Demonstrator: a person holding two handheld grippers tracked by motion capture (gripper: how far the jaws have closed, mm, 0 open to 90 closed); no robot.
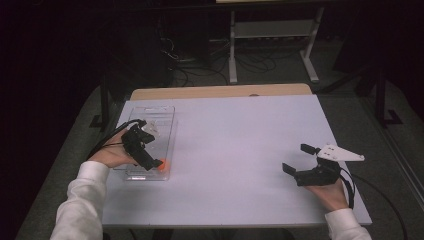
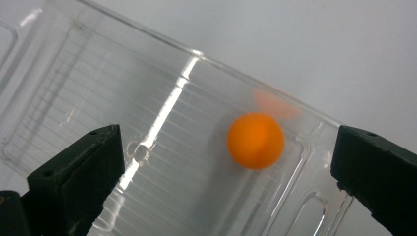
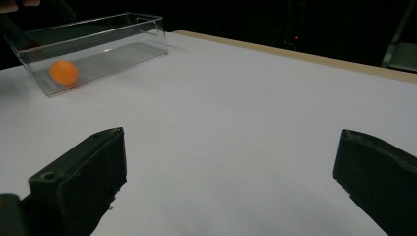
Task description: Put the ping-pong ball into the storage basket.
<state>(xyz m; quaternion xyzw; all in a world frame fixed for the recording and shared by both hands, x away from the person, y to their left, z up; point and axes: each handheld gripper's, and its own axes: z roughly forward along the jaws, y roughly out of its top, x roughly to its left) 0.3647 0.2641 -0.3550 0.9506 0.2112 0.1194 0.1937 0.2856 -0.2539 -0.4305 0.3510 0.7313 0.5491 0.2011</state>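
The orange ball [image 2: 255,140] is seen lying free on the floor of the clear tray [image 2: 98,98], at its near end, beneath and between the wide-spread jaws of the left gripper [image 1: 150,161]. The right gripper [image 1: 299,159], likewise spread and empty, is held well apart.

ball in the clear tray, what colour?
Orange ball, plain, no pattern; clearest in the left gripper view.

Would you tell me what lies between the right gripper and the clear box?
Only bare white table; the right gripper view shows nothing between the right gripper and clear box.
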